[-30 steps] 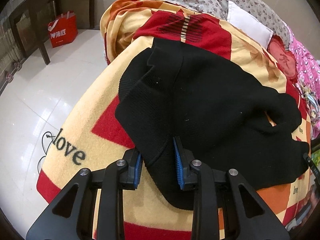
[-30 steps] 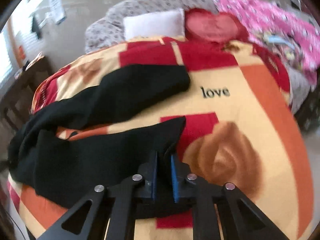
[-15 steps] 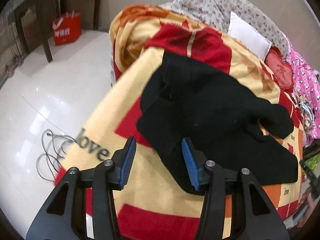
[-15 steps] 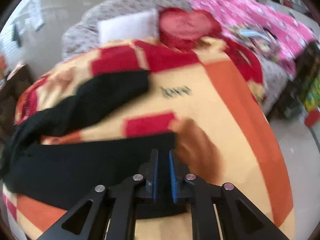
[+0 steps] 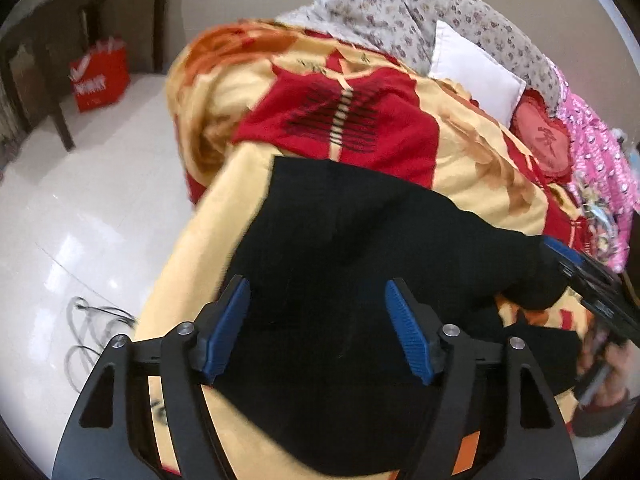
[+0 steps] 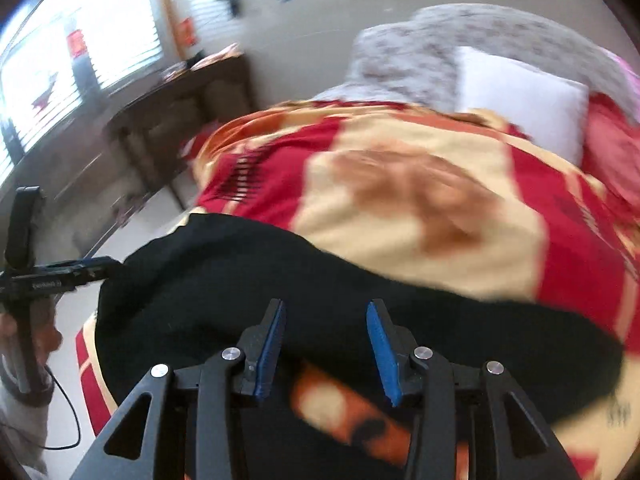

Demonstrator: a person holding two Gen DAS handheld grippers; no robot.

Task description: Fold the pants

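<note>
The black knit pants (image 5: 340, 280) lie spread on the red and yellow fleece blanket (image 5: 472, 168). I judge them soft, light and floppy, so I would take a hem or the waistband. My left gripper (image 5: 318, 328) and right gripper (image 6: 326, 352) both hover above them, jaws apart, grasping nothing.

A home bedroom: blanket-covered bed (image 5: 472, 160), white pillow (image 5: 476, 68), tiled floor (image 5: 92, 200)
</note>
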